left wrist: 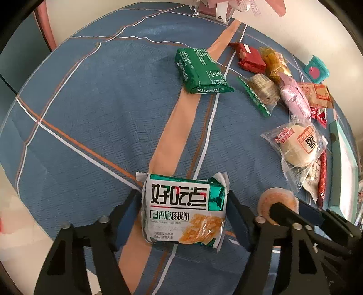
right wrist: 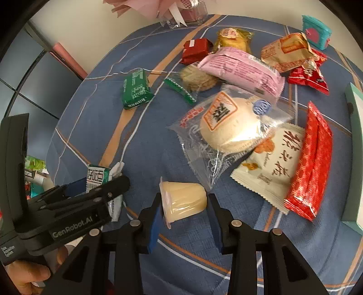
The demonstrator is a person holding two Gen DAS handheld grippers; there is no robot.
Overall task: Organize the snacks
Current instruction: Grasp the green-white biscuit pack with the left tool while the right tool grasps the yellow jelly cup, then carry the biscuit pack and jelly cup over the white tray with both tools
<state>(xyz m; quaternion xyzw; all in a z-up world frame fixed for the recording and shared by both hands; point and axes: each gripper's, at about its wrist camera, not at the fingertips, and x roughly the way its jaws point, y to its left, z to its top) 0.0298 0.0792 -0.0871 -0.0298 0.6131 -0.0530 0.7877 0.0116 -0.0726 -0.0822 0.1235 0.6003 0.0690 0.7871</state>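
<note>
My left gripper is shut on a green-and-white walnut biscuit pack, held just above the blue cloth; the pack shows in the right wrist view. My right gripper is shut on a pale jelly cup, lying on its side; the cup also shows in the left wrist view. A second green biscuit pack lies alone farther out. A pile of snacks lies to the right: a clear-wrapped bun, a pink pack, a white pack and a red pack.
The round table has a blue striped cloth. A clear box stands at the far edge. A teal pouch lies at far right. A teal-rimmed tray lies at the right edge. The left gripper's body is close on my left.
</note>
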